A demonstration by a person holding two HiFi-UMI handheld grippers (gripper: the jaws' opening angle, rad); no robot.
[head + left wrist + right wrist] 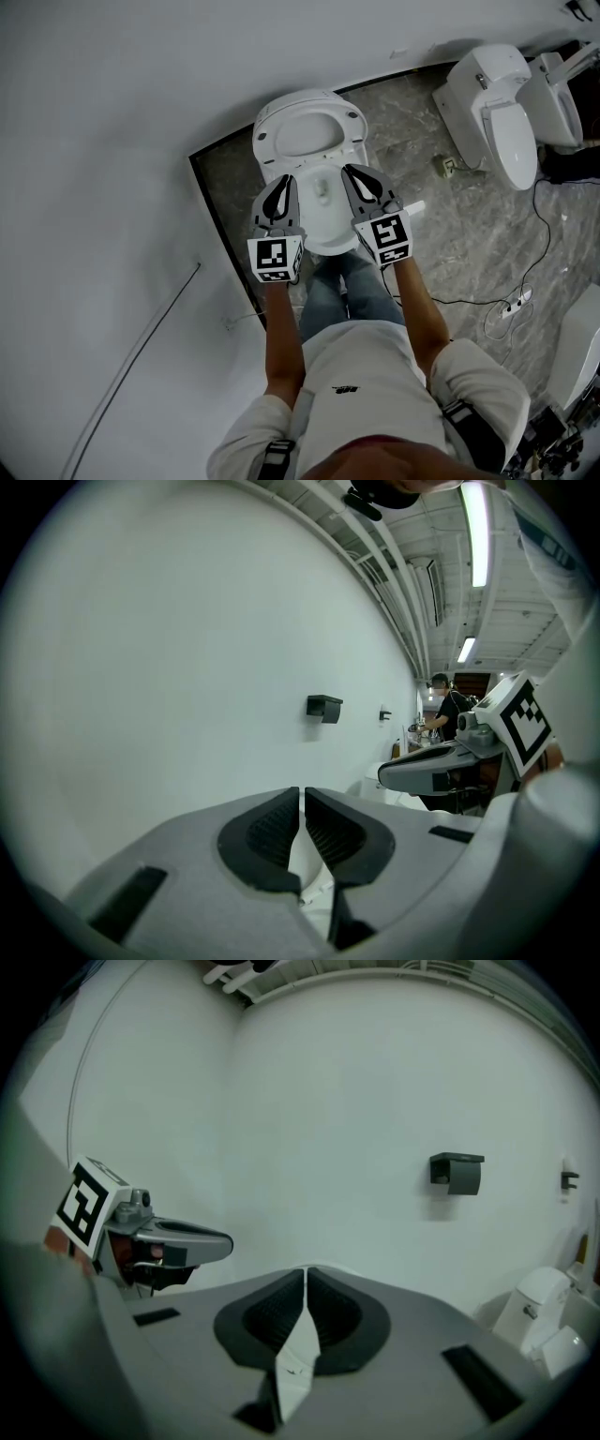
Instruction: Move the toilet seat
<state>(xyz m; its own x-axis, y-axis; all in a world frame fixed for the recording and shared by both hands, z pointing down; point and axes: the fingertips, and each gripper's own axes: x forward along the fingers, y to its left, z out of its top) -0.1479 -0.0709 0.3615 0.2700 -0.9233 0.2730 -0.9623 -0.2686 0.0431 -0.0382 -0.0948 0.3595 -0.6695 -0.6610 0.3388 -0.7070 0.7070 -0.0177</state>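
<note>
One white toilet (pixel 309 131), white wall (pixel 112 112), grey marbled floor (pixel 469 234), trailing cable (pixel 547 223)

**A:** What colour is the toilet seat (pixel 272 141)?

**B:** White, same as the bowl (pixel 323 230) under it. The other toilets (pixel 497 112) at the floor's far right corner are white too.

**A:** And the floor (pixel 469 244)?

**B:** Grey stone, marbled with paler veins. A black cable (pixel 539 216) runs across it near its right edge. The wall (pixel 94 141) is plain pale grey-white, with a black holder (pixel 457 1173) on it.

**A:** The tools?

**B:** Left tongs (pixel 280 181) and right tongs (pixel 355 172) are grey with black ribbed pads (pixel 272 834). Their cubes (pixel 275 258) are white with black square patterns.

**A:** Clothes?

**B:** Blue jeans (pixel 328 295) and an off-white shirt (pixel 375 375).
</note>
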